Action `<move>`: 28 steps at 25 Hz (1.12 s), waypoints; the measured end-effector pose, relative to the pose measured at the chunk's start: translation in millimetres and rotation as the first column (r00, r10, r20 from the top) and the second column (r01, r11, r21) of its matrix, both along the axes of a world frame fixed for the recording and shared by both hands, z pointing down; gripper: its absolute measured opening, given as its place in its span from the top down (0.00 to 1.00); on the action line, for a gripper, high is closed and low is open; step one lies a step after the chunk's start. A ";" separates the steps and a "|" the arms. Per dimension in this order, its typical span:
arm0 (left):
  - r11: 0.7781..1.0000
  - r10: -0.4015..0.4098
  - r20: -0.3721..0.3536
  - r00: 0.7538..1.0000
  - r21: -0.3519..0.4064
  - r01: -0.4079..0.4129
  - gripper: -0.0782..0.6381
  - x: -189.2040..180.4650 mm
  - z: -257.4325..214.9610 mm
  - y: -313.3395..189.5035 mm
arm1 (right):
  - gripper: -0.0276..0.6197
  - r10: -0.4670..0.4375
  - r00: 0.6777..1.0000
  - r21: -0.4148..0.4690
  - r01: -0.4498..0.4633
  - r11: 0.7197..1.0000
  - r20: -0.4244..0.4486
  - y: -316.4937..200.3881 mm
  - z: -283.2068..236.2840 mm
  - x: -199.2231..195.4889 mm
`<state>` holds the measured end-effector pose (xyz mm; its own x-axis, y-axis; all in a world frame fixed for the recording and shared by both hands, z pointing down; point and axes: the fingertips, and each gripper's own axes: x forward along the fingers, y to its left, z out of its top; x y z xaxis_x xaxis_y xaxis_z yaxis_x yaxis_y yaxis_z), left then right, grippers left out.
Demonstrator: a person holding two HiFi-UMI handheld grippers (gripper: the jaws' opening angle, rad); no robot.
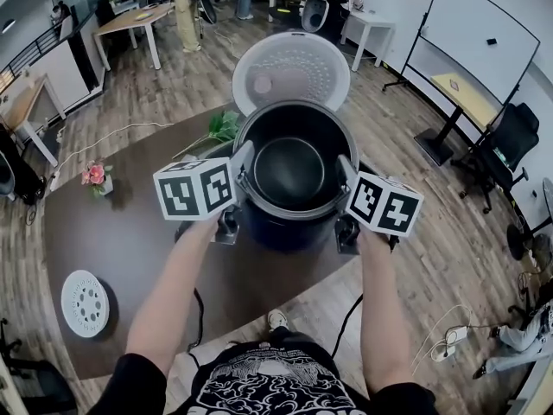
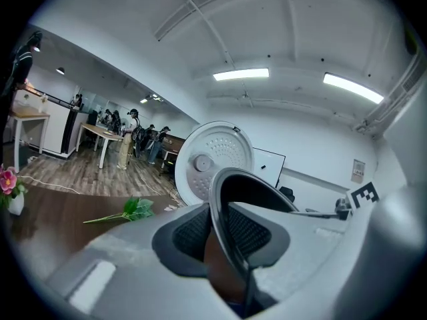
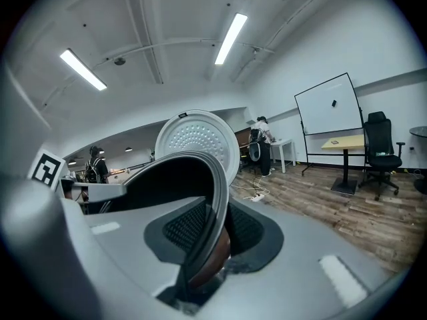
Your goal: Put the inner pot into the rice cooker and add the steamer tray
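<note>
We hold the inner pot (image 1: 289, 173) by opposite sides of its rim, one gripper on each, so that it stays level and centred over the open rice cooker (image 1: 288, 233), whose lid (image 1: 291, 72) stands tipped back out of the way; whether the pot is seated yet we cannot tell. The fingers of the left gripper (image 1: 244, 169) and the right gripper (image 1: 346, 178) are nearly closed, each pair pinching the thin rim wall. The steamer tray (image 1: 85, 303) lies on the counter (image 1: 130, 223) at our left, well apart.
</note>
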<state>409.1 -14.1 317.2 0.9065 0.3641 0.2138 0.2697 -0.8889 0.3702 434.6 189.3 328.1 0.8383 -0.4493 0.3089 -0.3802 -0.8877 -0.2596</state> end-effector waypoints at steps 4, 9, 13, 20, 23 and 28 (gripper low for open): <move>1.000 -0.007 0.037 0.999 0.007 0.006 0.77 8.3 15.4 -1.3 | 0.83 -0.004 0.999 -0.007 0.004 1.000 0.037 -0.6 16.6 9.1; 1.000 -0.003 0.072 0.997 0.021 0.001 0.77 17.1 36.2 1.2 | 0.83 -0.003 0.997 -0.018 0.005 1.000 0.083 1.1 42.2 16.5; 1.000 0.002 0.113 0.994 0.013 -0.003 0.77 22.2 57.3 2.3 | 0.83 -0.002 0.993 -0.046 0.007 0.999 0.114 1.1 58.6 22.1; 0.999 0.003 0.170 0.985 0.046 -0.011 0.77 24.4 84.3 8.0 | 0.81 0.000 0.992 -0.118 0.016 0.993 0.130 6.4 75.4 25.2; 0.998 0.002 0.174 0.985 0.056 -0.012 0.76 24.2 89.9 3.7 | 0.79 -0.009 0.992 -0.150 0.028 0.988 0.123 1.8 78.8 25.7; 0.991 -0.003 0.160 0.987 0.131 -0.018 0.74 25.2 93.8 3.4 | 0.78 -0.014 0.992 -0.214 0.041 0.976 0.125 0.1 85.0 26.8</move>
<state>434.3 -10.7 411.0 0.8542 0.3297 0.4021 0.2232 -0.9309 0.2892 461.4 189.4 413.1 0.7765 -0.3830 0.5003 -0.3825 -0.9175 -0.1088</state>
